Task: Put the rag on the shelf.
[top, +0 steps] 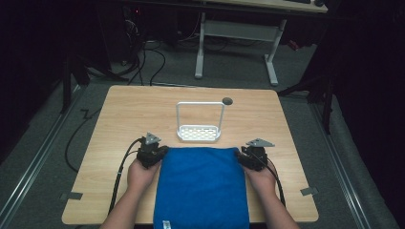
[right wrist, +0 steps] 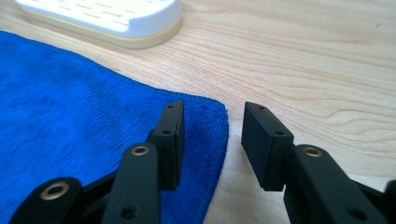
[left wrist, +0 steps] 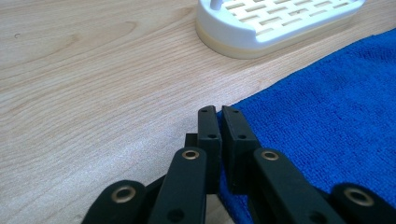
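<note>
A blue towel (top: 200,186) lies flat on the wooden table's near half, reaching over the front edge. My left gripper (top: 158,151) sits at its far left corner. In the left gripper view the jaws (left wrist: 218,113) stand pressed together with the edge of the towel (left wrist: 327,116) pinched between them. My right gripper (top: 244,155) is at the far right corner and open (right wrist: 213,111). One finger (right wrist: 170,135) rests over the towel (right wrist: 70,102) and the other hangs over bare wood, so the corner lies between them.
A white slotted rack (top: 198,133) with a tall wire handle stands just beyond the towel, also close ahead as a rack (left wrist: 280,23) (right wrist: 116,18) in both gripper views. A dark round hole (top: 227,100) marks the table (top: 129,109). Desk legs (top: 272,62) stand behind.
</note>
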The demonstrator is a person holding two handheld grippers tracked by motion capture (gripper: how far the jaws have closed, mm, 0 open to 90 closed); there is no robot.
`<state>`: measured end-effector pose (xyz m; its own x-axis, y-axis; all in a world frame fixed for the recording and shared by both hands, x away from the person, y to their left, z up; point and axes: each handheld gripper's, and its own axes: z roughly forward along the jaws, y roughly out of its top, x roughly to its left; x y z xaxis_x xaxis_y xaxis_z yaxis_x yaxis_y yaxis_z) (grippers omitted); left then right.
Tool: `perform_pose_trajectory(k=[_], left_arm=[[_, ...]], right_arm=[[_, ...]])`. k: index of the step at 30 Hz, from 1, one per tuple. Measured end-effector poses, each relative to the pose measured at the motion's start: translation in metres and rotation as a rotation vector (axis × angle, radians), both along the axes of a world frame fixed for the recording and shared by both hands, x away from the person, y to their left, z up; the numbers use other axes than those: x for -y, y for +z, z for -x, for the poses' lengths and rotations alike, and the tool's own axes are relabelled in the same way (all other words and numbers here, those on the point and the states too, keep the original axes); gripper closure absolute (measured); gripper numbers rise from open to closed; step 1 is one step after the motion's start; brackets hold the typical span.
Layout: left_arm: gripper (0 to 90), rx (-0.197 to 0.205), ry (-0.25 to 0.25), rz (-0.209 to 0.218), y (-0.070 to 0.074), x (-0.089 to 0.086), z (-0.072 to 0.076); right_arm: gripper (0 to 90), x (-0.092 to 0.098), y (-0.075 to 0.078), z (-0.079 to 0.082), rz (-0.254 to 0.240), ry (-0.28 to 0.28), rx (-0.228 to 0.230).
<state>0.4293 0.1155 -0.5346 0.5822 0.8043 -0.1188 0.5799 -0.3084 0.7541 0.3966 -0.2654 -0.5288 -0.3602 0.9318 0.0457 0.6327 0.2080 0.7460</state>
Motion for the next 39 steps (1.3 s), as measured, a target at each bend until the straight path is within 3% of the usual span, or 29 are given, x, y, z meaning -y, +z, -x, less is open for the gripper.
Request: perform_pose_trajectory(k=[4, 7, 9, 12, 15, 18, 19, 23, 35, 39], left_arm=[[87.1, -0.003, -0.003, 0.003, 0.000, -0.001, 0.000], [87.9, 0.011, -0.008, -0.018, 0.000, 0.001, 0.001], [88.1, 0.022, -0.010, -0.034, 0.000, 0.003, 0.002], [88.2, 0.023, -0.009, -0.032, 0.001, 0.002, 0.003], [88.3, 0.063, -0.013, -0.010, 0.003, 0.000, 0.008], [88.2, 0.116, -0.013, 0.014, 0.006, -0.003, 0.017], [88.2, 0.121, -0.013, 0.027, 0.008, -0.004, 0.019], [88.2, 0.179, 0.003, 0.087, 0.020, -0.008, 0.030], [88.1, 0.340, 0.030, 0.195, 0.050, -0.015, 0.059], [88.1, 0.369, 0.037, 0.228, 0.058, -0.017, 0.064]], right_arm=[[61.3, -0.004, -0.002, -0.003, 0.028, -0.002, -0.001], [73.2, -0.009, -0.002, 0.000, 0.055, 0.023, 0.012], [83.8, -0.011, -0.002, 0.001, 0.045, 0.039, 0.009], [87.6, -0.013, -0.002, 0.003, 0.034, 0.055, 0.007], [87.9, -0.011, 0.002, 0.013, -0.032, 0.054, 0.064], [87.8, -0.014, 0.012, 0.022, -0.026, 0.063, 0.129], [87.8, -0.014, 0.019, 0.028, -0.032, 0.057, 0.175], [87.8, -0.015, 0.030, 0.038, -0.038, 0.053, 0.253], [88.4, -0.014, 0.052, 0.055, -0.082, 0.039, 0.380], [88.5, -0.014, 0.058, 0.059, -0.100, 0.038, 0.418]])
